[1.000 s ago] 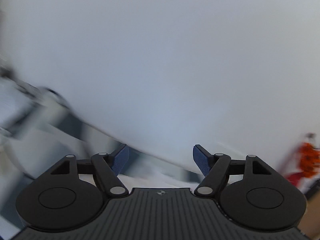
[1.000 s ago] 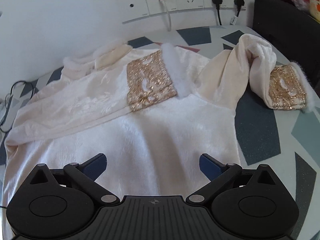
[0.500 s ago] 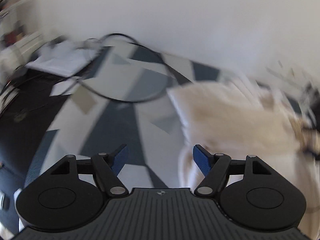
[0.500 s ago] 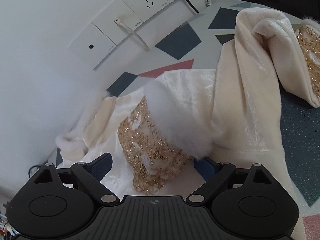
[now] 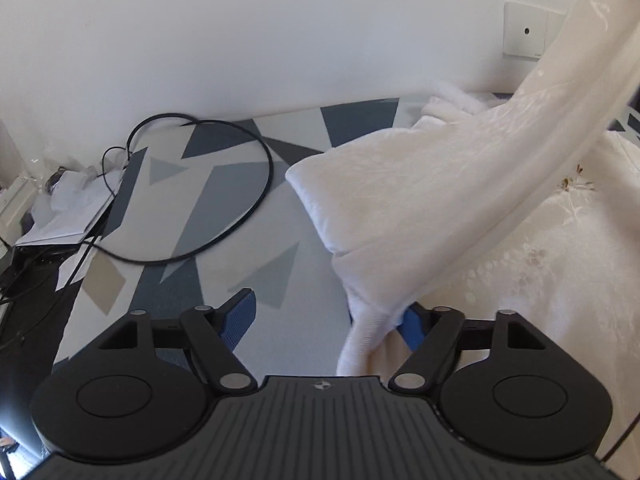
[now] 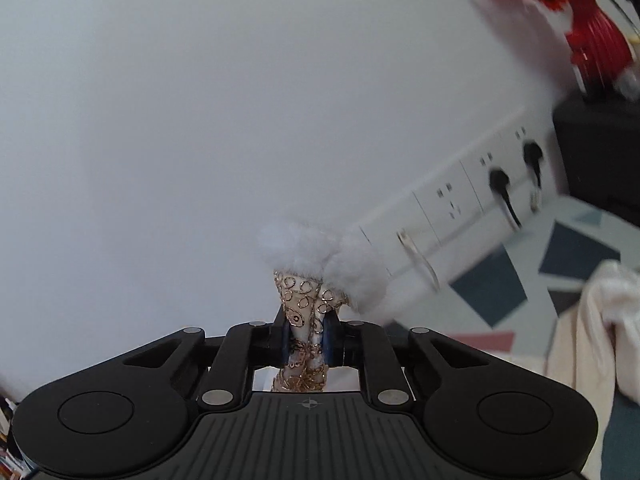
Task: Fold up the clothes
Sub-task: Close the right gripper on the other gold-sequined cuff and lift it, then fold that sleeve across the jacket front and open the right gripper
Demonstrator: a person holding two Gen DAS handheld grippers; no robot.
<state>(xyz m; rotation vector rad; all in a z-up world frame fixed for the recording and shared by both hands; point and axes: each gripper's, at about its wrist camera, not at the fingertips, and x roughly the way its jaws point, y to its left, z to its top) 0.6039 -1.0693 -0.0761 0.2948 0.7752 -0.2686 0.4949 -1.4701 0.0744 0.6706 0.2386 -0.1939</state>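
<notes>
Right gripper (image 6: 306, 330) clamped on gold-embroidered cuff (image 6: 304, 300), jaws just closed on it — fur trim (image 6: 320, 258) sticking out beyond fingertips. Sleeve (image 5: 540, 148) lifted taut off patterned table (image 5: 240, 208). Left gripper (image 5: 328, 316) spread wide, garment (image 5: 400, 208) side fold brushing inner face of right-hand finger, not pinched. Plush fabric likely soft, limp, light, bit slippery — best gripped at cuff or seam edge.

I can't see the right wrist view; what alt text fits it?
The right tool is shut on a gold-embroidered cuff with white fur trim, lifted before a white wall with sockets.
</notes>
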